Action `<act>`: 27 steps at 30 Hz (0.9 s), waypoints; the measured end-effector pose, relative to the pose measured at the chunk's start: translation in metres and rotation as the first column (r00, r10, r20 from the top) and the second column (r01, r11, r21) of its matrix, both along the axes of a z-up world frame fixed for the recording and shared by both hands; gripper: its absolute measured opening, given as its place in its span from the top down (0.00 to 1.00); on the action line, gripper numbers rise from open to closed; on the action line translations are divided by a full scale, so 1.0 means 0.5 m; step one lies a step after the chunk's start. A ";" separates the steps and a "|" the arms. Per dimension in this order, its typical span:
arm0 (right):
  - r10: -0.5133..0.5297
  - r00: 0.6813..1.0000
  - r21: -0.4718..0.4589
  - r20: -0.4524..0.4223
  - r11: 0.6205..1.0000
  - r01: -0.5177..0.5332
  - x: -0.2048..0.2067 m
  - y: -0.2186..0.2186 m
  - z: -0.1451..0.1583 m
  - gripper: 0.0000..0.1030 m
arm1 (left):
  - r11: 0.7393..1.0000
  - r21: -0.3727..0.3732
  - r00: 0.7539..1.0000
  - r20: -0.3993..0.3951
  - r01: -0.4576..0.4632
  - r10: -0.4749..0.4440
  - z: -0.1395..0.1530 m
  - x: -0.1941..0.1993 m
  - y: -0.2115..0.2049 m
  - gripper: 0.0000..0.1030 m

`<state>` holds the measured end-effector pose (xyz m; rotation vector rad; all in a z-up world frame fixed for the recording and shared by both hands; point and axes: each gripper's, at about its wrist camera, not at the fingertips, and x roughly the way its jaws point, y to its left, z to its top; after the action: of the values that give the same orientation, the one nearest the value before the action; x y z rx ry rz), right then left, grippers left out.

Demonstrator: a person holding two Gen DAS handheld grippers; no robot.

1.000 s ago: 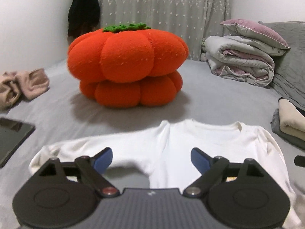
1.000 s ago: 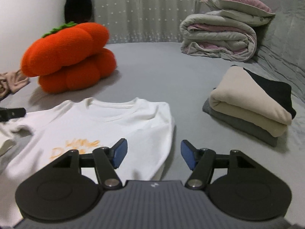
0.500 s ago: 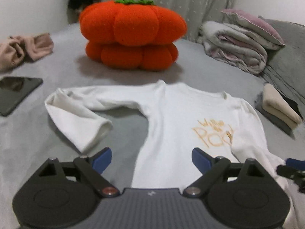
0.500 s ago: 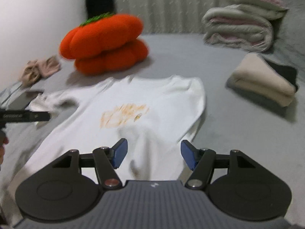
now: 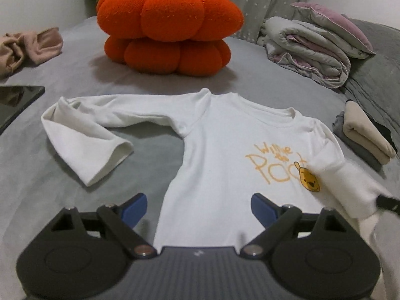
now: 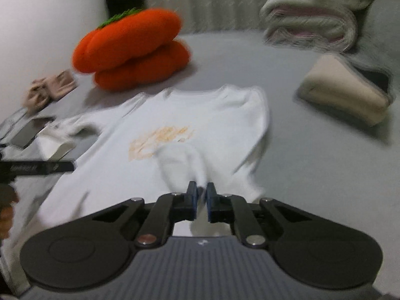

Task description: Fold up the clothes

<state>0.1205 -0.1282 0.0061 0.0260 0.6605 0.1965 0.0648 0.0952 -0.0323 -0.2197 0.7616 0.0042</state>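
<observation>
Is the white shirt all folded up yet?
Not yet. The white shirt lies mostly spread; one sleeve is out sideways, and the right claw holds the other sleeve.

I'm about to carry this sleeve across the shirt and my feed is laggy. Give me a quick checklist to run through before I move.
1. Right gripper jaws shut on the sleeve of the white long-sleeved shirt: ok.
2. Left gripper jaws open, holding nothing: ok.
3. Shirt body flat on the grey bed sheet: ok.
4. Other sleeve straightened: not ok, it is bent back on itself.
5. Big orange plush pumpkin and stack of folded clothes apart from the shirt: ok.
6. How much sleeve fabric the jaws hold: cannot tell, blurred.
</observation>
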 end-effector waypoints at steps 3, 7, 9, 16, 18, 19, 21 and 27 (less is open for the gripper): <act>-0.078 0.994 -0.104 0.078 0.991 0.086 -0.012 -0.018 0.028 0.93 | 0.999 0.033 1.000 0.013 0.022 -0.022 0.005 0.002 -0.017 0.12; -0.170 0.974 -0.189 0.152 0.962 0.197 -0.022 -0.053 0.052 0.94 | 0.994 0.095 0.997 0.034 0.059 -0.063 0.011 0.004 -0.044 0.12; -0.218 0.961 -0.211 0.172 0.944 0.252 -0.021 -0.078 0.057 0.94 | 0.988 0.135 0.995 0.043 0.081 -0.087 0.013 0.005 -0.060 0.12; -0.397 0.893 -0.262 0.210 0.857 0.443 0.000 -0.176 0.051 0.94 | 0.979 0.171 0.993 0.025 0.112 -0.118 0.007 0.014 -0.068 0.12; -0.435 0.874 -0.288 0.217 0.827 0.483 0.011 -0.199 0.041 0.94 | 0.981 0.161 0.994 0.012 0.105 -0.108 0.003 0.018 -0.056 0.13; -0.448 0.869 -0.296 0.212 0.817 0.494 0.017 -0.208 0.035 0.94 | 0.984 0.151 0.995 0.002 0.097 -0.099 0.000 0.021 -0.047 0.15; -0.470 0.860 -0.305 0.196 0.805 0.509 0.030 -0.223 0.022 0.94 | 0.989 0.127 0.997 -0.021 0.078 -0.076 -0.006 0.026 -0.024 0.17; -0.489 0.864 -0.293 0.120 0.814 0.501 0.040 -0.240 -0.009 0.82 | 0.999 -0.003 0.997 -0.072 -0.033 0.033 -0.015 0.043 0.067 0.27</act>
<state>0.1407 -0.2482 0.0017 -0.1130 0.6185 -0.4182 0.0863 0.1288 -0.0395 -0.2367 0.8296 0.0421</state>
